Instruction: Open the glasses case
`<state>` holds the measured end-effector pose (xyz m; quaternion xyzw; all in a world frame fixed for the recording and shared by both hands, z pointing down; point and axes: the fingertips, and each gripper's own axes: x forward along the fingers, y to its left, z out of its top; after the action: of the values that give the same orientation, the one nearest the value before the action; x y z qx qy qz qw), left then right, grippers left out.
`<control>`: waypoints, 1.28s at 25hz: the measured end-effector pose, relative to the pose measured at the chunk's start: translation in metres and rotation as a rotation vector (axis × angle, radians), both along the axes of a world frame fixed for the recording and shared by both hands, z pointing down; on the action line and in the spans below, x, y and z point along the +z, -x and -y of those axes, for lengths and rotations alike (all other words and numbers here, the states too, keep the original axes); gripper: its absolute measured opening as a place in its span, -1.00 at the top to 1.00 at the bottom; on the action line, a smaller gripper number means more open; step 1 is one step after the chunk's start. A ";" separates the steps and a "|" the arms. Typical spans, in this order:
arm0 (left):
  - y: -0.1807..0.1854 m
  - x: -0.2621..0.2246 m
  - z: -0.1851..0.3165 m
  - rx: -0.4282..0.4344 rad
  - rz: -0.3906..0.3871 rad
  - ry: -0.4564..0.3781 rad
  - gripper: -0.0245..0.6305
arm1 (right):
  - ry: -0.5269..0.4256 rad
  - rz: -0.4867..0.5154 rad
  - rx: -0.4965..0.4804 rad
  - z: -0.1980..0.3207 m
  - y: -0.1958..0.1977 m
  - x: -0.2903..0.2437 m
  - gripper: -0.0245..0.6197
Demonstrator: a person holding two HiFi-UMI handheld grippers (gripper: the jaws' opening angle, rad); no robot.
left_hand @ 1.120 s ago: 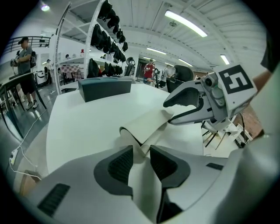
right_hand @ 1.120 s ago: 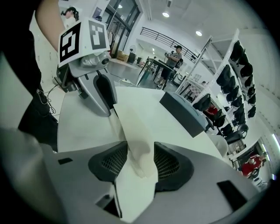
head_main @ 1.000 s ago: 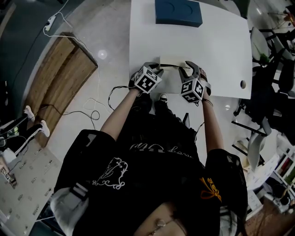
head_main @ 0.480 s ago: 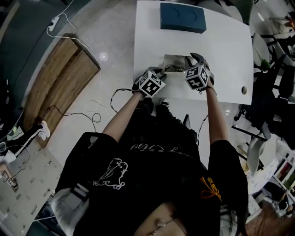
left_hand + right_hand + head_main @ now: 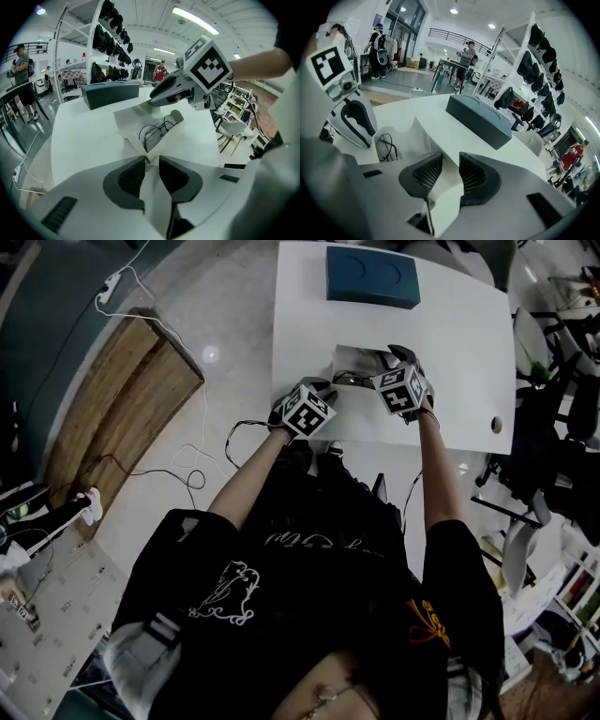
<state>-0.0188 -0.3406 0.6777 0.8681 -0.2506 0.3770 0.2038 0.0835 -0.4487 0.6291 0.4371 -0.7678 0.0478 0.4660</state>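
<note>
A white folding glasses case (image 5: pixel 359 360) lies open on the white table (image 5: pixel 450 334), with black glasses (image 5: pixel 351 379) inside. In the left gripper view the glasses (image 5: pixel 157 131) rest in the case (image 5: pixel 133 119), whose near corner runs between the jaws of my left gripper (image 5: pixel 151 161); these jaws are closing on it. My left gripper (image 5: pixel 330 386) sits at the case's near left end. My right gripper (image 5: pixel 395 354) holds the raised lid flap (image 5: pixel 429 136) at the right end. The flap lies between that gripper's (image 5: pixel 451 161) pads, and its jaws are opening slightly.
A dark blue box (image 5: pixel 372 276) stands at the far side of the table, behind the case. The table's near edge (image 5: pixel 375 442) runs just under my wrists. Chairs and shelves crowd the right side; cables lie on the floor at left.
The case has gone from folded shut to open, and the glasses now show. My right gripper moved away from me with the lid. The left gripper stayed at the near corner.
</note>
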 end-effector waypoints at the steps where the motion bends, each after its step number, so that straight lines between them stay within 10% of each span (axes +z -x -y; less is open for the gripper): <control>1: 0.000 0.000 0.000 -0.002 0.000 0.001 0.60 | 0.002 0.017 0.008 -0.002 0.000 -0.002 0.53; 17: 0.003 -0.056 -0.022 -0.166 -0.091 -0.072 0.60 | -0.102 0.468 0.231 -0.084 -0.025 -0.084 0.56; 32: -0.024 -0.154 -0.078 -0.292 -0.183 -0.257 0.60 | -0.124 0.649 0.122 -0.175 -0.030 -0.134 0.67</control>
<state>0.0053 -0.2623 0.5234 0.8720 -0.3999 0.2282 0.1659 0.1135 -0.2737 0.4952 0.4719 -0.8500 0.1655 0.1659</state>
